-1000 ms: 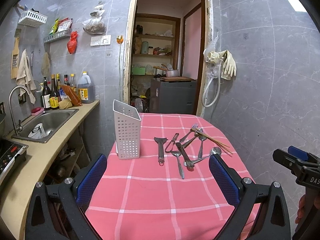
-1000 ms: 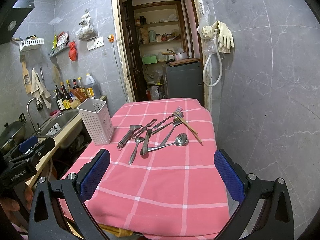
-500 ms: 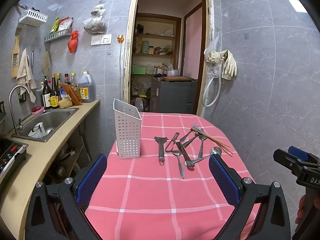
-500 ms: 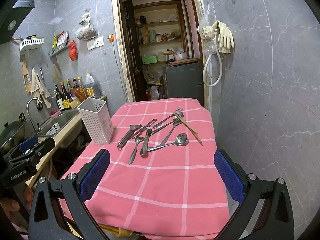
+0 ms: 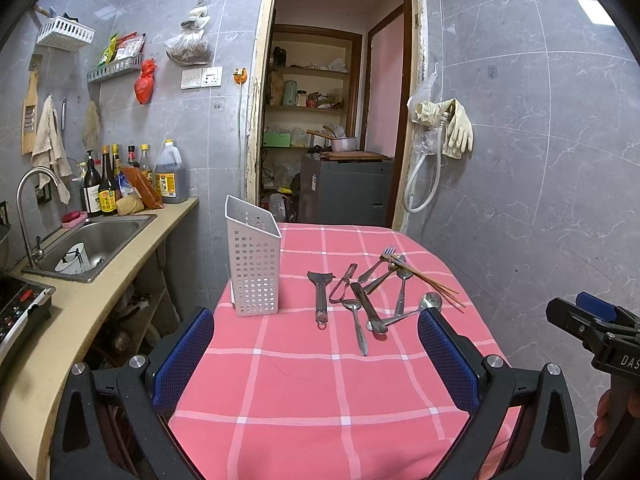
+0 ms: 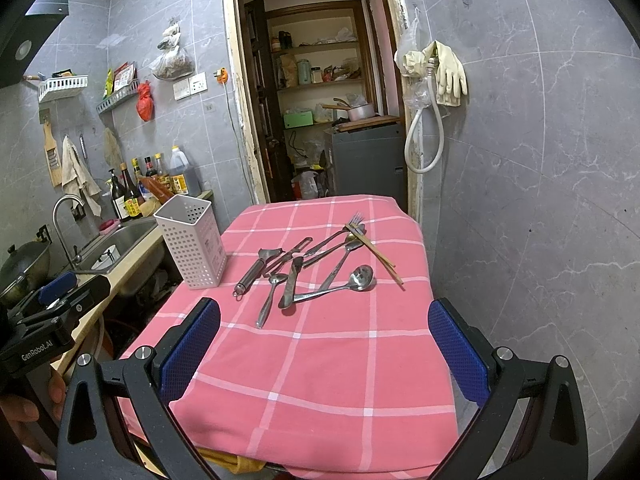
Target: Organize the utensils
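A white perforated utensil holder (image 5: pixel 253 268) (image 6: pixel 191 241) stands upright on the pink checked tablecloth (image 5: pixel 320 380) (image 6: pixel 320 360). To its right lies a loose pile of metal utensils: a peeler (image 5: pixel 320 292) (image 6: pixel 256 270), spoons (image 5: pixel 356 322) (image 6: pixel 272 296), forks (image 5: pixel 378 264) (image 6: pixel 340 232), a ladle (image 5: pixel 420 306) (image 6: pixel 348 282) and wooden chopsticks (image 5: pixel 430 282) (image 6: pixel 378 254). My left gripper (image 5: pixel 316 354) is open and empty above the table's near part. My right gripper (image 6: pixel 324 344) is open and empty, short of the pile.
A counter with a steel sink (image 5: pixel 92 246), bottles (image 5: pixel 104 188) and a stove (image 5: pixel 20 304) runs along the left. A doorway (image 5: pixel 332 128) opens behind the table. A grey tiled wall with hanging gloves (image 5: pixel 456 128) closes the right side.
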{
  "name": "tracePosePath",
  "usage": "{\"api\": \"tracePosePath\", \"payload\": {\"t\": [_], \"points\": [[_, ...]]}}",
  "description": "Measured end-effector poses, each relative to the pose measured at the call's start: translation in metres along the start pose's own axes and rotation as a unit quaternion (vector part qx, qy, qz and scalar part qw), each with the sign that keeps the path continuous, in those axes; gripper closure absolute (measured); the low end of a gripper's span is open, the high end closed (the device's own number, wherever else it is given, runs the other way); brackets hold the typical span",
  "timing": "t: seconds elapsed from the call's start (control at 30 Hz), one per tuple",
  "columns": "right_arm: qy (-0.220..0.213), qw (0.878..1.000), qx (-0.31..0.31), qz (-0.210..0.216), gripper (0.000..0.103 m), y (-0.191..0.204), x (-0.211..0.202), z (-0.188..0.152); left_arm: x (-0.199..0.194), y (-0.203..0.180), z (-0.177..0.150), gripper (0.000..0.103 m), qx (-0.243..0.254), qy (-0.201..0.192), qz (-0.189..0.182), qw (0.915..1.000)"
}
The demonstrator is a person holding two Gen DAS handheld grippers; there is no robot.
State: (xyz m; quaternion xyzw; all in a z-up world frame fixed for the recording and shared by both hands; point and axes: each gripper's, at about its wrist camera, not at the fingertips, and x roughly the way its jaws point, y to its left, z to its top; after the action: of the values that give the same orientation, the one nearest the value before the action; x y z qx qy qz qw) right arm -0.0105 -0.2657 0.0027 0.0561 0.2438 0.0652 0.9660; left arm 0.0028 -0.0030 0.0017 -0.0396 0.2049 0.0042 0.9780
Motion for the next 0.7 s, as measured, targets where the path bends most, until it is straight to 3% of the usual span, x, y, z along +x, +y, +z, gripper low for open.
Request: {"api": "tracePosePath", "payload": {"t": [0.7], "points": [[0.002, 1.000, 0.013, -0.016, 0.001, -0.008, 0.016, 0.006, 0.018, -0.004, 0.001, 0.000, 0.008, 0.013, -0.009, 0.9998]]}}
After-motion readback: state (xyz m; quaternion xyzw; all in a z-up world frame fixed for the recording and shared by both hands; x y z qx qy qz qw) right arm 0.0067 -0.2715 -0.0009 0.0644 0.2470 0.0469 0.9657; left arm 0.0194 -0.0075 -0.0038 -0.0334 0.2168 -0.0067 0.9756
